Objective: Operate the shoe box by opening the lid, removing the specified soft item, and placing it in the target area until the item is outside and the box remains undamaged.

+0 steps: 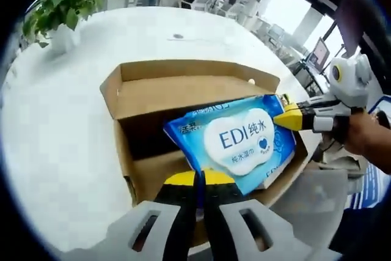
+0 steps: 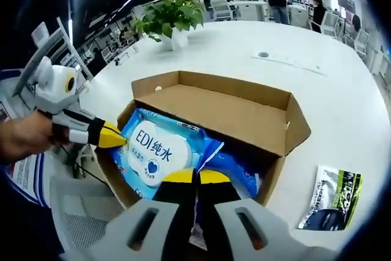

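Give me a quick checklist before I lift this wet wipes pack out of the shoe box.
1. Lid open: ok, the shoe box lid is folded back.
2. Left tongs on the wet wipes pack: ok, shut on its near edge.
3. Right tongs on the pack: ok, shut on the opposite end.
4. Pack free of the box walls: not ok, it is half inside, tilted over the rim.
5. Landing spot: ok, the white table beside the box is bare; a small packet lies nearer the edge.
6. Box damage: cannot tell, though none is visible.
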Demonstrator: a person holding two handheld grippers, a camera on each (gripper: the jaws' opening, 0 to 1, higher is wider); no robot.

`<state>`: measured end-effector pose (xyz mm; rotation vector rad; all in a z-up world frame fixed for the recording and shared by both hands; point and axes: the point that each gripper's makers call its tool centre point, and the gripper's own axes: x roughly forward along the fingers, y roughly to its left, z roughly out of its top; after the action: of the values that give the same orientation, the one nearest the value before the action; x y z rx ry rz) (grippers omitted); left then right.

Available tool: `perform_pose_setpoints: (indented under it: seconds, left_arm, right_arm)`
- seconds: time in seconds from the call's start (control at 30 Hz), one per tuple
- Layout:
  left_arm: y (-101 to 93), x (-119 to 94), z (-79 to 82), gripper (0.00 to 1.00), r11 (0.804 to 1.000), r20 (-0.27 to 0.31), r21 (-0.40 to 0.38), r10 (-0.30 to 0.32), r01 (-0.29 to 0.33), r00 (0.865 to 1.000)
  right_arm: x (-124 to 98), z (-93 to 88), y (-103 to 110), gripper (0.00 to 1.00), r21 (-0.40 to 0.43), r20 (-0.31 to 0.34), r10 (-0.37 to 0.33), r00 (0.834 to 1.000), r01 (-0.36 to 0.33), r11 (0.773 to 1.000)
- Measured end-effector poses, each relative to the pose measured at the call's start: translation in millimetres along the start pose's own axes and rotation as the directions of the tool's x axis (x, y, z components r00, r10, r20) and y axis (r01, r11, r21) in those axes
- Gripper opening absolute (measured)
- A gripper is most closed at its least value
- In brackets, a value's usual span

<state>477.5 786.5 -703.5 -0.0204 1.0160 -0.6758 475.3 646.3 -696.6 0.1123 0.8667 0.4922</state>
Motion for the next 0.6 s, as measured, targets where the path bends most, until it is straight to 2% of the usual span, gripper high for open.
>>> perform_pose_setpoints:
  seconds: [0.27,0.6]
  left_arm:
    - [-20.6,-21,18.0,0.0,0.999,0.051,0.019,-0.044,0.043,0.998]
    - [-47.4,-21,30.1,0.0,0.994,0.067,0.046,-0.099,0.096,0.993]
  right_arm:
    - [-19,7.0,-3,0.0,0.016,0.034,-0.017,0.999,0.017,1.0]
    - [-46,12.3,-17,0.0,0.035,0.071,-0.051,0.996,0.049,0.998]
